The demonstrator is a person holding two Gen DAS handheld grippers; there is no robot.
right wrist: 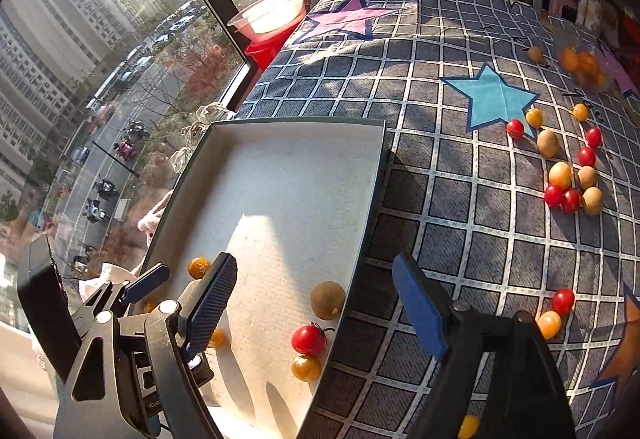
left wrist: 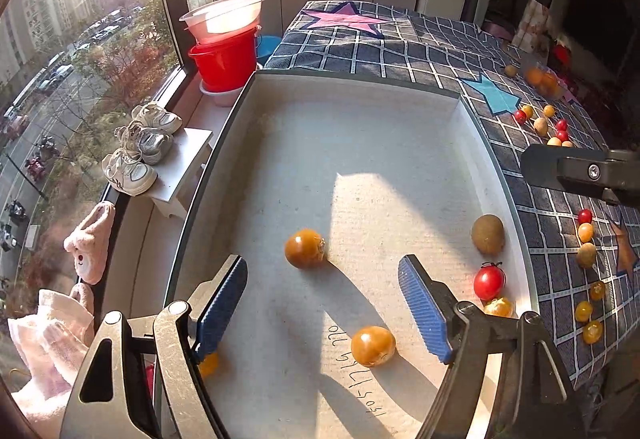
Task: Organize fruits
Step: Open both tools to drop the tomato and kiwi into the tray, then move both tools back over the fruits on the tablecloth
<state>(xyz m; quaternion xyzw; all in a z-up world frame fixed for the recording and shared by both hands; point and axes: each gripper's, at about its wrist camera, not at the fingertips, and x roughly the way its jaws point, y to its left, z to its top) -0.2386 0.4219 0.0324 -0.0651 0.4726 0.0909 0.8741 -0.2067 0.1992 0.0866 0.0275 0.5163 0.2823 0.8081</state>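
While the left gripper [left wrist: 322, 303] hangs over the white tray [left wrist: 360, 143] with fingers wide and empty, the right gripper [right wrist: 314, 299] straddles the tray's edge, fingers equally wide. Inside lie yellow tomatoes [left wrist: 305, 248], a red tomato [left wrist: 489, 282] and a brown fruit [left wrist: 487, 234] (others dot the checked cloth [right wrist: 460, 199]).

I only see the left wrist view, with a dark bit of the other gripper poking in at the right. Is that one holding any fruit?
Observer: No. The right gripper is open and empty.
Visitor: Where is it?
Observer: It appears to straddle the tray's right wall, one finger over the tray and the other over the checked cloth.
Visitor: What does it hide from me?
Observer: Two red tomatoes touching each other, beside a brown fruit.
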